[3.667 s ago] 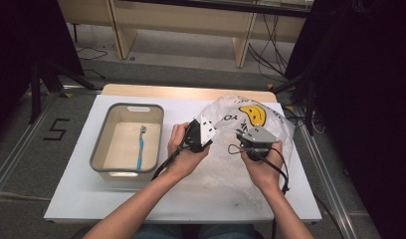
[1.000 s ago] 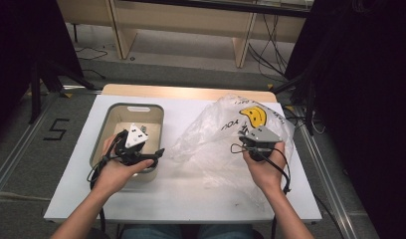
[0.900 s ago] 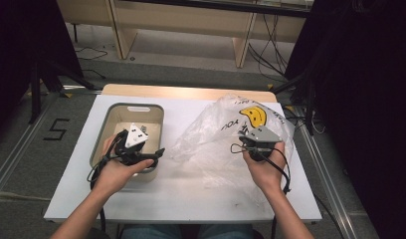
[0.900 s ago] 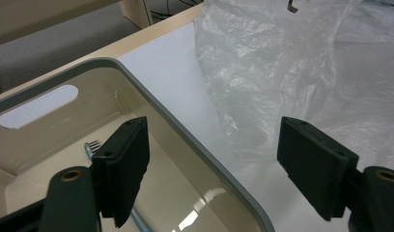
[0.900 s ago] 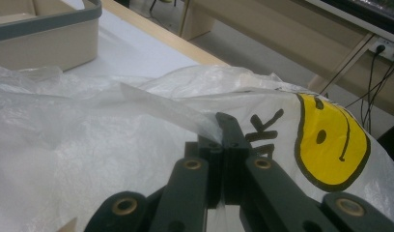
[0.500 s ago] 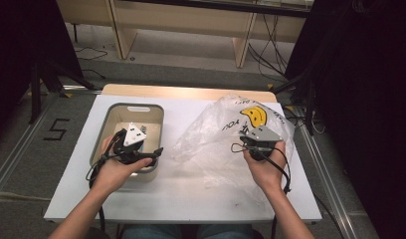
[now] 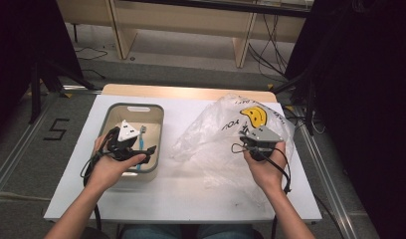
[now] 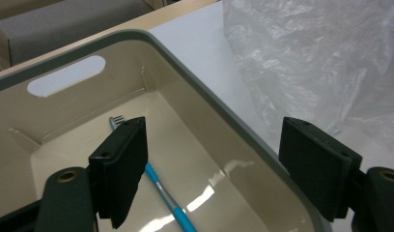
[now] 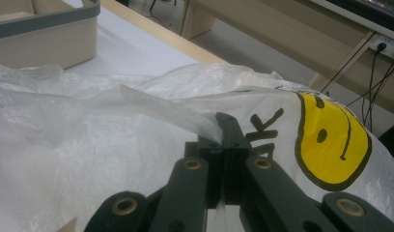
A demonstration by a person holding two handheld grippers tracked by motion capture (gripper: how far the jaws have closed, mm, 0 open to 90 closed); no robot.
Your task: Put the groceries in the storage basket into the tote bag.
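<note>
Currently: bag pinched right, tray hovered left.
Plastic bag (image 9: 137,145) film is clamped by right gripper (image 9: 224,145); left gripper (image 8: 214,159) is held wide apart, nothing gripped, over toothbrush (image 8: 166,198) in tray (image 8: 233,140).

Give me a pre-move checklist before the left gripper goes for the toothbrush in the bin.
1. Left gripper open: ok, jaws wide apart.
2. Toothbrush in sight: ok, lying on the floor of the bin, partly behind one jaw.
3. Jaws astride the toothbrush: not ok, one jaw hangs over the bin's wall.
4. Right gripper shut on the plastic bag: ok, film pinched.
5. Bag mouth open enough to take it: cannot tell.
</note>
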